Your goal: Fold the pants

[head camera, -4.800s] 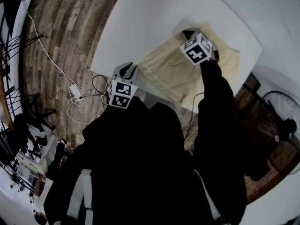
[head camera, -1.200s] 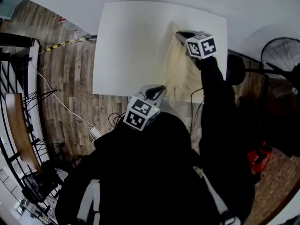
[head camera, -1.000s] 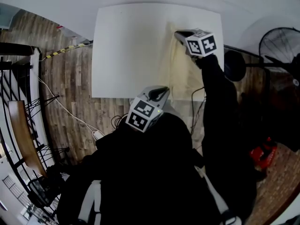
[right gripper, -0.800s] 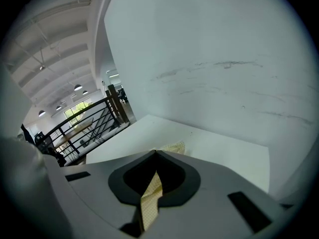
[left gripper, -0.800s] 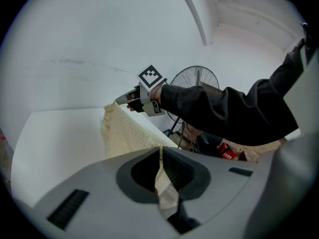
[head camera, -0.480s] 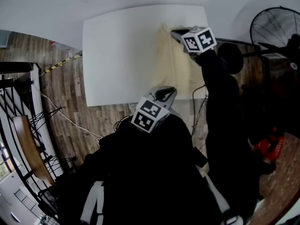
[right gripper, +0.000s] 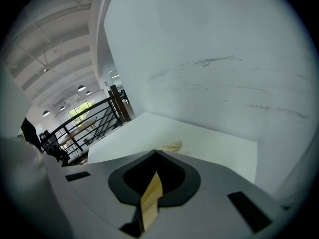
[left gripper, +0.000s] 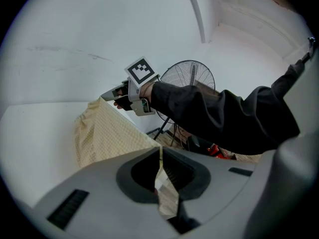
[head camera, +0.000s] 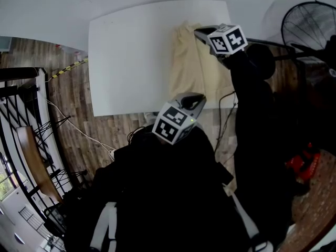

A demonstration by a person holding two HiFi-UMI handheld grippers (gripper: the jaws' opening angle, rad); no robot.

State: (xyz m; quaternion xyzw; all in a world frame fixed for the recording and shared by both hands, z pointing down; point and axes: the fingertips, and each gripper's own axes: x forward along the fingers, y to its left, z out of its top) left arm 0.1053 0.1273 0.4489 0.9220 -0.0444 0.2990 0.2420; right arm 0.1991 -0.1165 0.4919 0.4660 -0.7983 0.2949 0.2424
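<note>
The cream checked pants (head camera: 195,67) lie stretched lengthwise on the right part of the white table (head camera: 131,56). My right gripper (head camera: 198,32) is at their far end, shut on the cloth, which shows as a yellow strip between its jaws in the right gripper view (right gripper: 156,154). At the table's near edge my left gripper (head camera: 198,96) is shut on the near end. In the left gripper view (left gripper: 159,149) a fold of cloth is pinched in its jaws. There the pants (left gripper: 107,133) run away to the right gripper (left gripper: 113,94).
A standing fan (head camera: 311,20) is beyond the table's right side, also behind my arm (left gripper: 187,78). A black railing (head camera: 21,114) and a cable (head camera: 68,125) are on the wooden floor at the left. A red object (head camera: 302,164) lies on the floor at the right.
Both grippers have shifted sideways with the pants still pinched between them. The head view has swung, so the table sits higher and more to the left in the picture.
</note>
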